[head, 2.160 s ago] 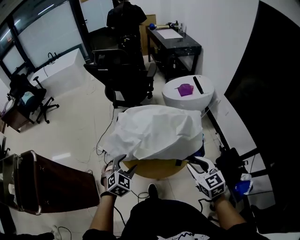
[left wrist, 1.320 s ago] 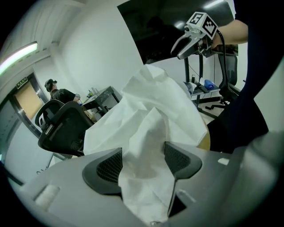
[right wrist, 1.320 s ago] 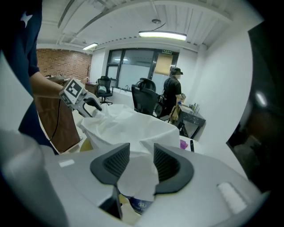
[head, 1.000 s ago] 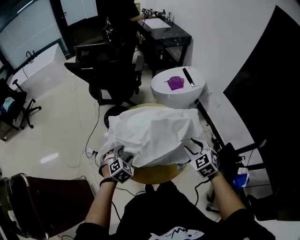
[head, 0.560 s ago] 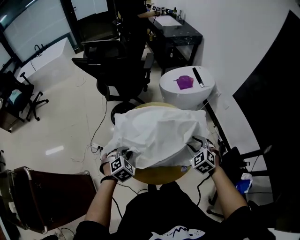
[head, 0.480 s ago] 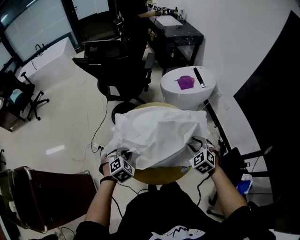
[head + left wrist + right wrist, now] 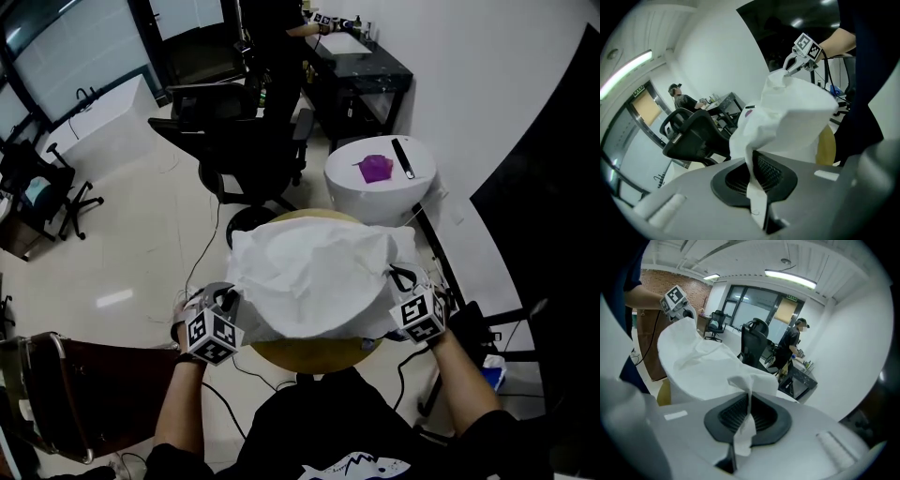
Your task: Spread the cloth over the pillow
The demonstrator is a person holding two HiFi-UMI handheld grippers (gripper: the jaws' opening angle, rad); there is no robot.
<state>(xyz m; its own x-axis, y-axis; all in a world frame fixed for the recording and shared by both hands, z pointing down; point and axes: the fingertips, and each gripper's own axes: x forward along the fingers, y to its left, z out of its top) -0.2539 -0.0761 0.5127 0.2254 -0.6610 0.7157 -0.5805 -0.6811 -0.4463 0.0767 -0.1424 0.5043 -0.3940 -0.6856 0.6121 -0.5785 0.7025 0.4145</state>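
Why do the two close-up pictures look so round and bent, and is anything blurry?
Left gripper view: a wide-angle lens bows the room and darkens the corners; the cloth goes soft nearest the lens. Right gripper view: same bowing, the ceiling light curved. Head view: sharper, with glare on the floor.

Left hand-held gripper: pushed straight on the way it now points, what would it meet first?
The white cloth it pinches, which bulges right ahead of the left hand-held gripper; what lies under the cloth is hidden.
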